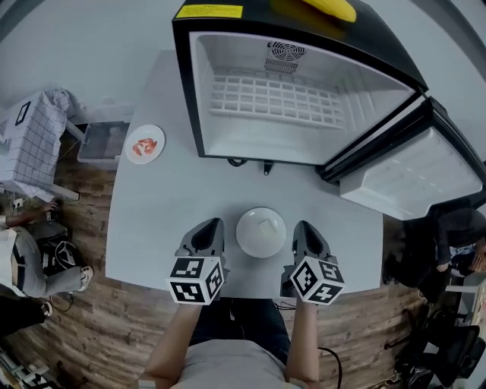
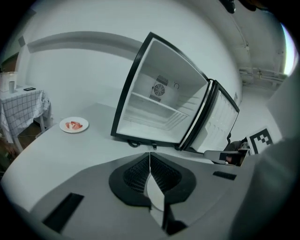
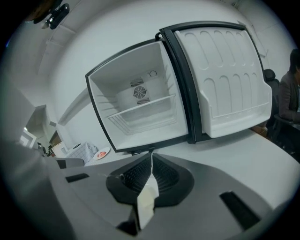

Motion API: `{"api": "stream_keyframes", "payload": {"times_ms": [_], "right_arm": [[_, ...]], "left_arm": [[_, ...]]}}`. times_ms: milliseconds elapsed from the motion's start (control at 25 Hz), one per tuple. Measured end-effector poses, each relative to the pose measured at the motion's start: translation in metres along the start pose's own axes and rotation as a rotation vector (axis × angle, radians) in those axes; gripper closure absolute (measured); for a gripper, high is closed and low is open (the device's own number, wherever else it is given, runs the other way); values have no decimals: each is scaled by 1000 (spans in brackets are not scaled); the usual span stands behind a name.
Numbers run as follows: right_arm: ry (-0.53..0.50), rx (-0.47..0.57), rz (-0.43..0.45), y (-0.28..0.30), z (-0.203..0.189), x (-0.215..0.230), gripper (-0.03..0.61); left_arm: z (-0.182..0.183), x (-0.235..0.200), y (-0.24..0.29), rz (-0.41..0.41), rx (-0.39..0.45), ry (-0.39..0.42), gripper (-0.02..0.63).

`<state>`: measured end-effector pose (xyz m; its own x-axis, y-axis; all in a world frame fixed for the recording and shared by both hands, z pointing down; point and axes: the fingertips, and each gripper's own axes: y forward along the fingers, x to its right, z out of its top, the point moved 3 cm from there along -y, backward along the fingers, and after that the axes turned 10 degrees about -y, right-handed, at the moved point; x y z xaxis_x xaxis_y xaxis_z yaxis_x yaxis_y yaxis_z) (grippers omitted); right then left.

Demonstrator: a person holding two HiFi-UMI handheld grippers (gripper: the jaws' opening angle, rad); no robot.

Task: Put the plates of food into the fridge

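Observation:
A round white plate (image 1: 261, 232) with something pale on it sits on the grey table (image 1: 152, 228), near the front edge. My left gripper (image 1: 210, 225) rests just left of it and my right gripper (image 1: 302, 226) just right of it. Both stand apart from the plate and point toward the fridge. Each has its jaws shut with nothing held, as the left gripper (image 2: 150, 157) and right gripper (image 3: 151, 157) views show. A second small plate with red food (image 1: 144, 143) (image 2: 74, 125) (image 3: 101, 153) lies at the table's far left. The black fridge (image 1: 199, 91) (image 2: 123, 101) (image 3: 99, 112) stands open with a bare wire shelf.
The fridge door (image 1: 410, 171) (image 3: 220, 79) swings out to the right over the table corner. A yellow object (image 1: 330, 7) lies on the fridge top. Left of the table are a clear box (image 1: 102, 140) and a check-clothed stand (image 1: 30, 137). A person (image 1: 456, 235) sits at the right.

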<state>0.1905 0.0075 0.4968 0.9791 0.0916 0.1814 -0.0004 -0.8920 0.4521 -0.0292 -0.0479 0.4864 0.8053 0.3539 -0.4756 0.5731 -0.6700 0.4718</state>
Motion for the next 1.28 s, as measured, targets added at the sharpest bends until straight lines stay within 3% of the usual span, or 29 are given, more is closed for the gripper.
{"api": "stream_keyframes", "payload": {"times_ms": [320, 480, 600, 800, 960, 1120, 1280], "right_arm": [[17, -263, 62, 29, -60, 18, 563], [8, -344, 108, 41, -75, 18, 563], [7, -398, 137, 43, -87, 21, 561], [32, -469, 177, 44, -100, 30, 561], [61, -506, 238, 48, -105, 31, 555], [90, -557, 304, 53, -111, 25, 488], [124, -585, 320, 54, -115, 23, 485]], "left_arm": [[-74, -22, 29, 66, -297, -120, 604], [-93, -30, 40, 83, -369, -166, 604], [-108, -31, 48, 73, -422, -244, 604], [-128, -29, 54, 54, -486, -363, 598], [-135, -30, 57, 46, -523, -435, 520], [-137, -26, 60, 18, -536, -524, 514], [-138, -23, 63, 18, -548, -530, 514]]}}
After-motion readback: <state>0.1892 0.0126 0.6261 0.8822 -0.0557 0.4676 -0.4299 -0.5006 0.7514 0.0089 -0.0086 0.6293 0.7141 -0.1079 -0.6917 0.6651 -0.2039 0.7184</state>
